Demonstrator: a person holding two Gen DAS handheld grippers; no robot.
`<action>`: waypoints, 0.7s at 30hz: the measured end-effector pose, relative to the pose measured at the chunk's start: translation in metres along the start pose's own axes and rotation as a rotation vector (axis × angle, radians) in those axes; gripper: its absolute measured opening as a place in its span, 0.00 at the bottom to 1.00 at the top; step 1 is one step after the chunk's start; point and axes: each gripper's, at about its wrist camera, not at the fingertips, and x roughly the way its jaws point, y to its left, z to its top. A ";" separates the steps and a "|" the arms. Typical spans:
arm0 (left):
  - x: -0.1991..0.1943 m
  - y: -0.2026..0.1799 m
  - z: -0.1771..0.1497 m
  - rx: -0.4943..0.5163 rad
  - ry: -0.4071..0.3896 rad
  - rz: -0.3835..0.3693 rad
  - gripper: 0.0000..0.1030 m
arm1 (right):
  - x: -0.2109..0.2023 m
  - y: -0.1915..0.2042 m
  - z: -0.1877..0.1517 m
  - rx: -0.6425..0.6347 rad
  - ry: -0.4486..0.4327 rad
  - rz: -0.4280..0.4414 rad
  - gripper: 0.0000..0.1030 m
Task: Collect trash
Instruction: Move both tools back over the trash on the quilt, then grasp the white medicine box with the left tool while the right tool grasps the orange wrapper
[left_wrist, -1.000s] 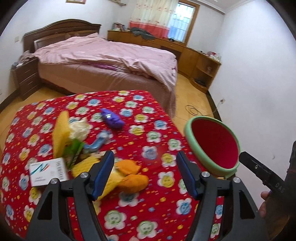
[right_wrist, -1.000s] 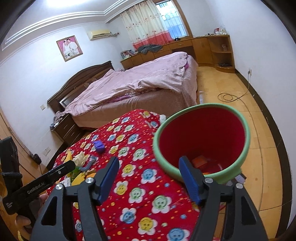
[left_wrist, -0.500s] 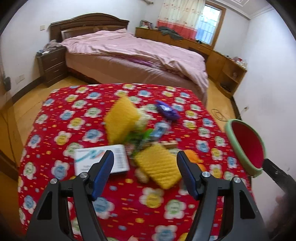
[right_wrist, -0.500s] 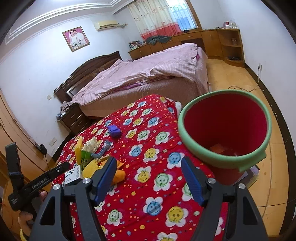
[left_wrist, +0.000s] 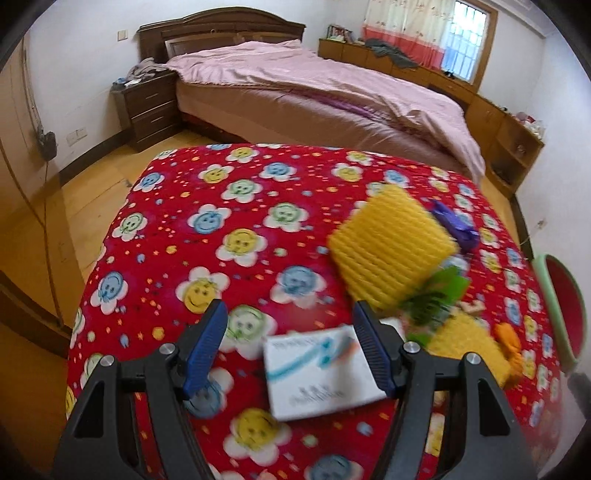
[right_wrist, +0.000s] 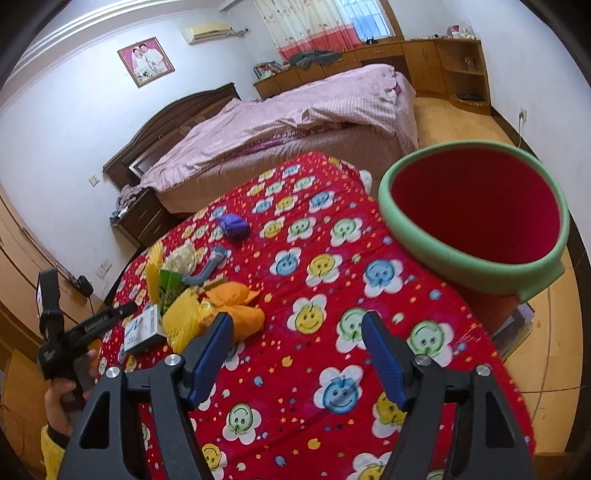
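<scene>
Left wrist view, left to right: left gripper (left_wrist: 290, 345), blue pads spread wide, nothing between them, poised over the near edge of the red flower-print tablecloth (left_wrist: 221, 206). Flat white cardboard box with blue and orange print (left_wrist: 319, 371) lies just ahead, toward the right pad, its long axis running roughly across the jaw line; blurred, so contact cannot be told. Right of it and farther: upright yellow foam-net sleeve (left_wrist: 391, 247), green foil wrapper (left_wrist: 437, 297), second yellow net sleeve (left_wrist: 469, 343), orange crumpled bag (left_wrist: 509, 341), purple wrapper (left_wrist: 456, 225). Far right edge: red bin with green rim (left_wrist: 546, 295), seen side-on.

Judgement: the left gripper is the nearer tool to the box; the box's short side looks the better fit for the jaws.

Right wrist view, left to right: person's hand (right_wrist: 62, 398) holding the left gripper's body, white box (right_wrist: 142, 328) beside its tip, yellow net sleeve (right_wrist: 184, 317), orange bag (right_wrist: 240, 310) just beyond the left pad of the right gripper (right_wrist: 297, 352), itself wide apart and holding nothing. Grey-blue curved piece (right_wrist: 210, 267) and pale crumpled wad (right_wrist: 183, 256) lie farther; the wrapper (right_wrist: 232, 225) lies apart.

Bin (right_wrist: 524, 284) stands off the table's right edge; only this view shows its open mouth, floor hidden.
</scene>
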 end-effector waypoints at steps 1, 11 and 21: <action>0.005 0.004 0.002 -0.002 0.006 0.015 0.68 | 0.003 0.001 -0.001 -0.002 0.007 -0.001 0.72; 0.017 0.019 -0.018 0.007 0.067 0.084 0.68 | 0.017 0.005 -0.009 -0.002 0.042 -0.005 0.72; -0.016 0.010 -0.057 0.010 0.063 0.059 0.68 | 0.020 0.003 -0.014 0.005 0.059 0.006 0.72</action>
